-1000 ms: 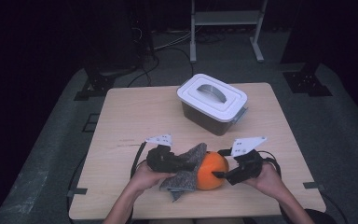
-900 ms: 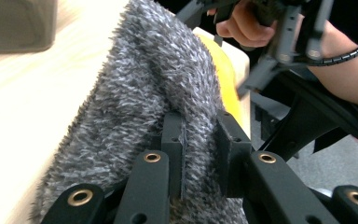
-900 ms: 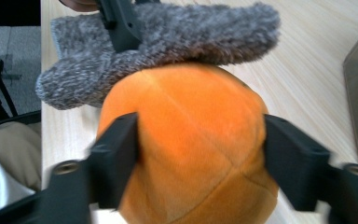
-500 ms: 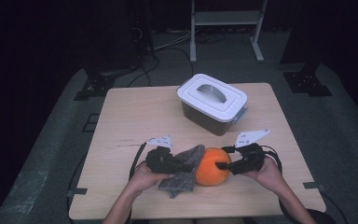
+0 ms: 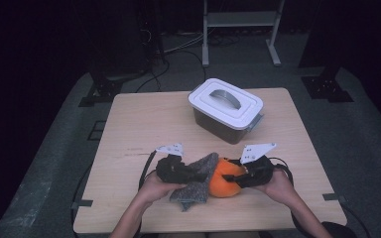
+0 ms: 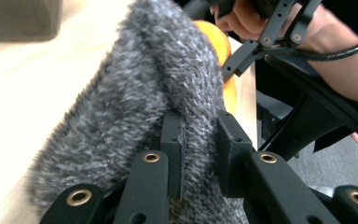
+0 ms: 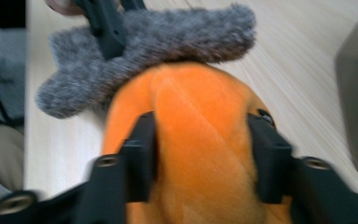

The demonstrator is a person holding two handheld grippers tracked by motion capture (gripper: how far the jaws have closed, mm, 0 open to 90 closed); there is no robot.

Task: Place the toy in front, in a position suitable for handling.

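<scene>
Dark floor and black equipment stands surround the pale wooden table point(image 5: 144, 124) where both hands work at the near edge. On that edge the left gripper point(image 6: 200, 140) is clamped tight on a fold of the grey fuzzy cloth point(image 6: 135, 102), its two black jaws pinching the fabric between them, as the left gripper view shows close up. From above, the same left gripper point(image 5: 178, 168) sits just left of the cloth point(image 5: 196, 181), which drapes up against the orange plush ball point(image 5: 223, 179) and hangs partly down onto the wood. The right gripper point(image 7: 200, 154) has its jaws on either side of the orange plush ball point(image 7: 196, 140); they have just been closing, and both pads press into the soft sides of the ball. In the high view the right gripper point(image 5: 238, 177) meets the ball from the right, with the person's right hand point(image 5: 278, 184) behind it. Cloth and ball touch each other between the two grippers. Farther back, well apart from them, a white-lidded storage box point(image 5: 226, 109) with a handle stands on the table.
</scene>
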